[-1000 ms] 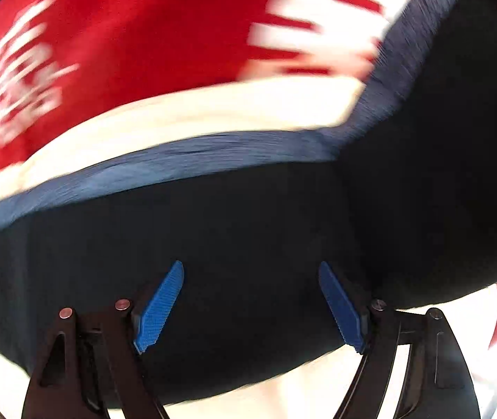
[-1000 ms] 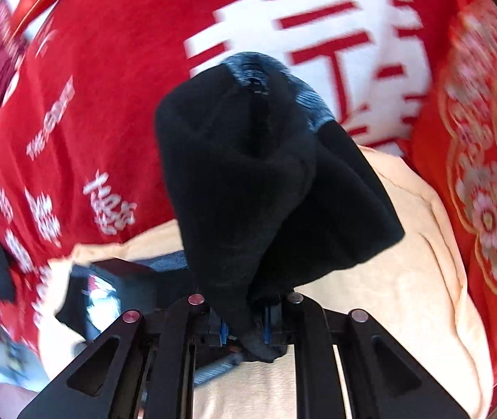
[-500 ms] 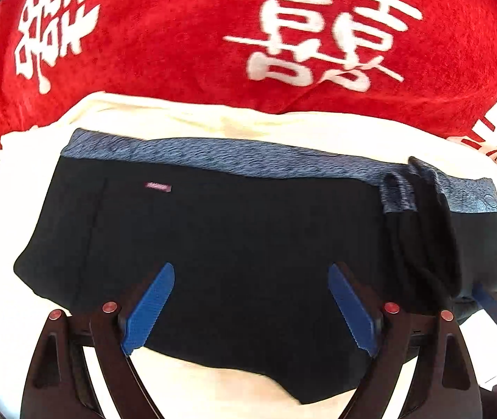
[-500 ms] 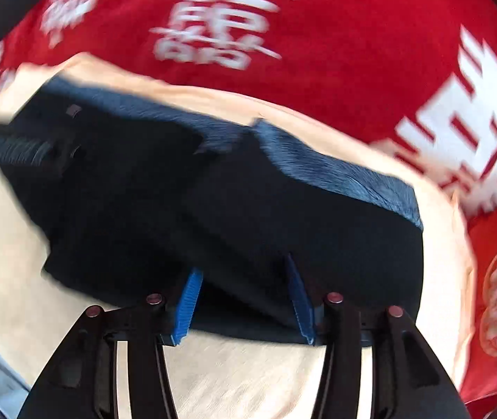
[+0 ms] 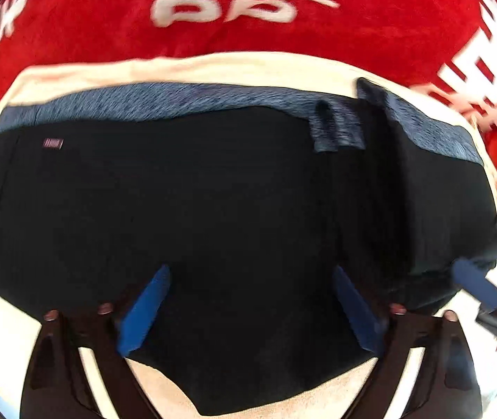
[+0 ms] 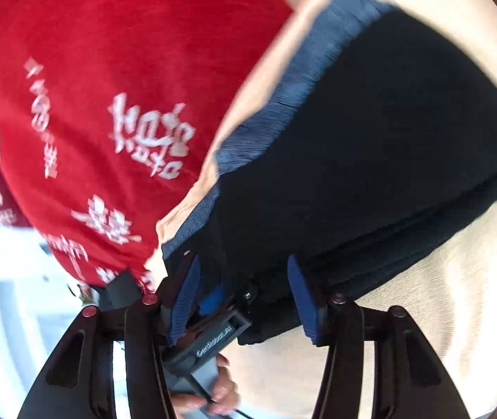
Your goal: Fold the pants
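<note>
Black pants [image 5: 213, 192] with a blue-grey waistband [image 5: 178, 99] lie flat on a cream cloth [image 5: 213, 66]. Their right end is folded over onto the rest [image 5: 423, 181]. My left gripper [image 5: 250, 310] hovers over the lower middle of the pants, jaws wide and still opening, pads clear of the fabric. In the right wrist view my right gripper [image 6: 245, 300] sits at the near edge of the folded pants [image 6: 388, 139]. Its jaws are partly apart and closing slightly, with the fabric edge between them but not pinched. One of its blue fingers [image 5: 475, 286] shows at the right of the left wrist view.
A red blanket [image 5: 248, 35] with white characters lies under the cream cloth and surrounds it. The left gripper's body [image 6: 213, 335] and the hand holding it [image 6: 220, 391] sit just in front of my right gripper. Bright floor shows at the left [image 6: 11, 279].
The right gripper let go of the bunched pants end, which now lies folded over the rest, then dropped and rolled. The left gripper slid across the pants and opened wider.
</note>
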`<move>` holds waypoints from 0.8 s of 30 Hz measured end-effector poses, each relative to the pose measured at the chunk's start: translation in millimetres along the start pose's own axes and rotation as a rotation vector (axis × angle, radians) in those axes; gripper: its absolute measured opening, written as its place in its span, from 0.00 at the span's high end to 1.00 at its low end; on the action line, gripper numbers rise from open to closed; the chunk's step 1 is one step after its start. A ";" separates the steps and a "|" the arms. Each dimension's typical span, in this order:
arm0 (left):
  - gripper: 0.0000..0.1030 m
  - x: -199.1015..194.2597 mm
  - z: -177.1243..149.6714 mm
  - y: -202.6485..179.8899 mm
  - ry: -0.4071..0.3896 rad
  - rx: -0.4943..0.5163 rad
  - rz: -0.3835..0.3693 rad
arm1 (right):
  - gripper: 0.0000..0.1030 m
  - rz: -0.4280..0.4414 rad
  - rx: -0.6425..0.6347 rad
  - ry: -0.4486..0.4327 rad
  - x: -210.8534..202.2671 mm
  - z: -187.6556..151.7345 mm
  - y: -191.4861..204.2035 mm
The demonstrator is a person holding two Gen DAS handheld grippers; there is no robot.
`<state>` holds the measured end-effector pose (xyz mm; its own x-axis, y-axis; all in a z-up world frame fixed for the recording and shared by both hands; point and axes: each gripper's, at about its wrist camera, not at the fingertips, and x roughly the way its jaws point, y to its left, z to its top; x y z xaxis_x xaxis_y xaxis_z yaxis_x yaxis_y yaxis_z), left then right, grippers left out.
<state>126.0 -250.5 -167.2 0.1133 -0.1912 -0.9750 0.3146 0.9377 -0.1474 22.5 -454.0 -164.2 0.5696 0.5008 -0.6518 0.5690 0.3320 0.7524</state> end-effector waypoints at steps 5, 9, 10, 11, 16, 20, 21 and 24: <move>0.02 -0.5 1.3 -6.5 -0.012 0.047 0.022 | 0.47 0.066 0.146 0.016 17.1 -1.3 -23.6; 0.02 3.9 5.5 -8.3 -0.004 0.028 0.018 | 0.95 0.113 0.263 -0.007 20.0 3.3 -39.3; 0.02 3.3 5.7 -7.6 0.001 0.020 0.017 | 0.97 0.108 0.266 -0.009 21.0 6.0 -38.8; 0.02 1.7 5.5 -7.3 0.004 0.019 0.021 | 0.97 0.108 0.257 -0.008 19.6 7.6 -36.7; 0.02 -4.3 1.2 -1.7 0.006 0.022 0.029 | 0.95 0.076 0.094 0.052 9.2 -2.6 -11.8; 0.02 -6.3 -1.1 -0.2 0.000 0.020 0.033 | 0.52 0.028 0.136 0.057 13.7 -10.2 -23.1; 0.02 -7.6 -2.0 0.2 -0.002 0.023 0.034 | 0.52 0.063 0.164 0.045 15.6 -9.9 -26.6; 0.02 -6.1 -2.3 1.5 -0.004 0.020 0.027 | 0.52 0.088 0.186 0.019 18.6 -8.5 -29.8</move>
<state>123.6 -247.3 -161.9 0.1260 -0.1676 -0.9778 0.3305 0.9364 -0.1179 11.1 -447.8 -197.9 0.6119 0.5367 -0.5810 0.6183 0.1336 0.7745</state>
